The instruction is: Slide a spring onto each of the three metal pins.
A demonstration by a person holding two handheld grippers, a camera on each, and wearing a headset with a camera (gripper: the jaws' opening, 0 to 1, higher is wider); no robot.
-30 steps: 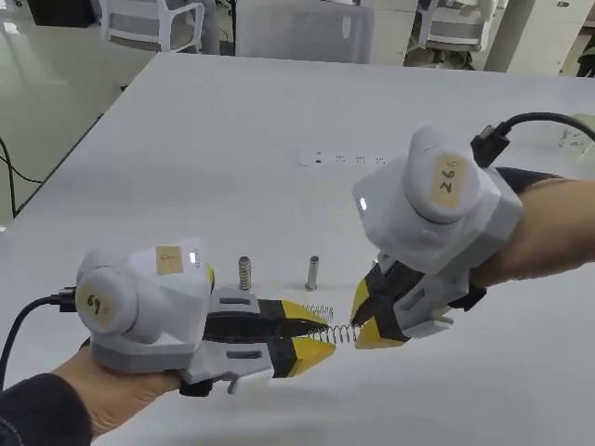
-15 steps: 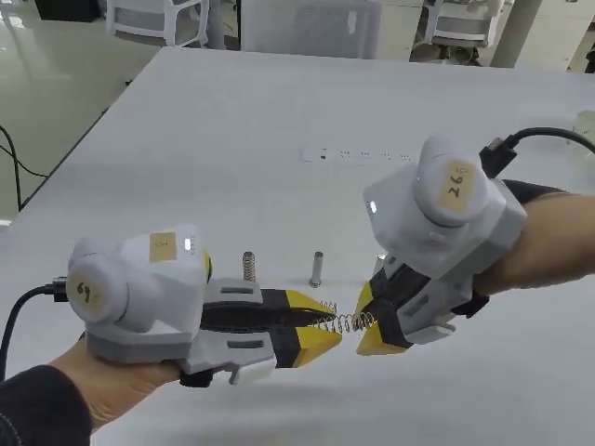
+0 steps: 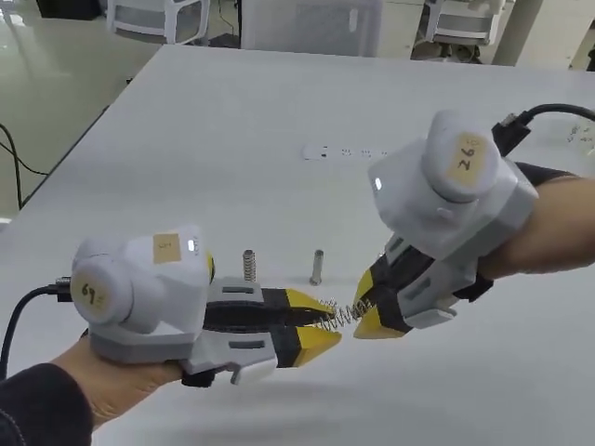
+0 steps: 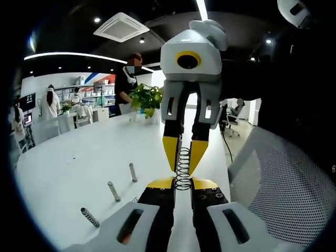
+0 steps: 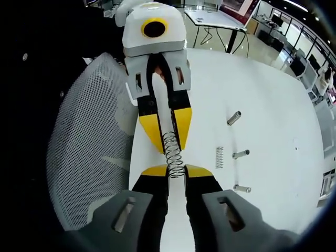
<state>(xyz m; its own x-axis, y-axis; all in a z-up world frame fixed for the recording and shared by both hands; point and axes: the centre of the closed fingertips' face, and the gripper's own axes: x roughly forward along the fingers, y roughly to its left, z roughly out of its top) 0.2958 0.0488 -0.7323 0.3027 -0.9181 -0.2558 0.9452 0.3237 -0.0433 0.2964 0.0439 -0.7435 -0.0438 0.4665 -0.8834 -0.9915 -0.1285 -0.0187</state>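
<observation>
Steel coil spring (image 3: 342, 314), ends clamped in left claw (image 3: 327, 321), right claw (image 3: 357, 318) (yellow wedge tips); glossy table (image 3: 232, 139)

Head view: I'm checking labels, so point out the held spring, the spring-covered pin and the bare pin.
held spring (image 3: 341, 314): head view, middle coils.
spring-covered pin (image 3: 248, 265): head view, its coils.
bare pin (image 3: 317, 268): head view, mid-shaft.

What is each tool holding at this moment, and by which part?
Both hold one spring: the left tool pinches one end and the right tool pinches the opposite end.
</observation>
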